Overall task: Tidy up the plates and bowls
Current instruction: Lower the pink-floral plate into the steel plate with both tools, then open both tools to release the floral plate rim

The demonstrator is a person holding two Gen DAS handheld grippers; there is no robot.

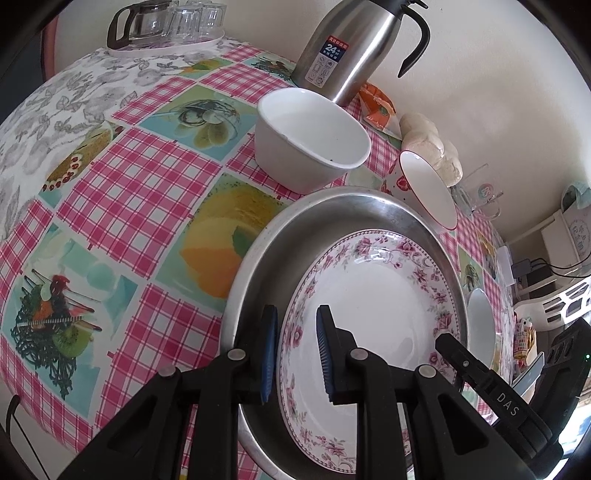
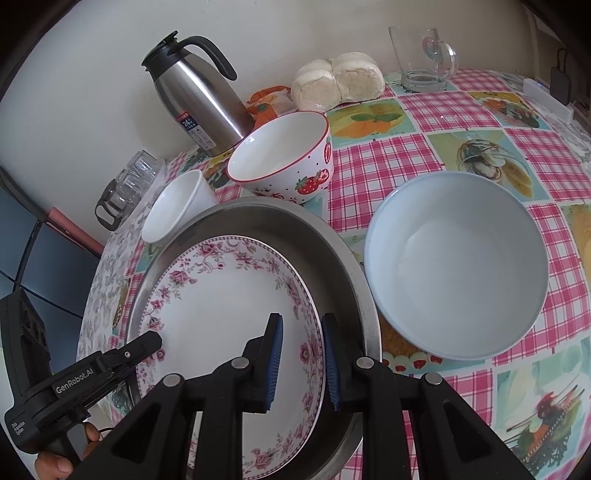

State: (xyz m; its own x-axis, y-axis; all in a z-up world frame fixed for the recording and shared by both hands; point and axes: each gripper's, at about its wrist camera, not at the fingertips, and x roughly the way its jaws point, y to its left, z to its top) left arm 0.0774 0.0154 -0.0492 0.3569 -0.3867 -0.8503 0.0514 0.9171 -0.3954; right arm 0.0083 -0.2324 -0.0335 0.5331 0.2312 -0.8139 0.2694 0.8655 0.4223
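Note:
A white plate with a pink floral rim (image 1: 369, 295) (image 2: 221, 302) lies inside a wide steel pan (image 1: 295, 229) (image 2: 343, 258). My left gripper (image 1: 297, 354) straddles the plate's left rim, blue pads closed on it. My right gripper (image 2: 303, 362) grips the opposite rim in the same way. Each view shows a finger of the other gripper (image 1: 448, 343) (image 2: 147, 341) at the far rim. Around the pan stand a plain white bowl (image 1: 314, 136) (image 2: 173, 210), a strawberry-print bowl (image 1: 428, 192) (image 2: 284, 155) and a large pale blue bowl (image 2: 454, 266).
A steel thermos jug (image 1: 347, 48) (image 2: 199, 96) stands by the wall behind the bowls. Wrapped buns (image 2: 340, 81) and a glass mug (image 2: 421, 55) sit at the back. A tray with a glass teapot and cups (image 1: 166, 26) occupies the far corner. A hand (image 2: 55, 461) holds the left gripper.

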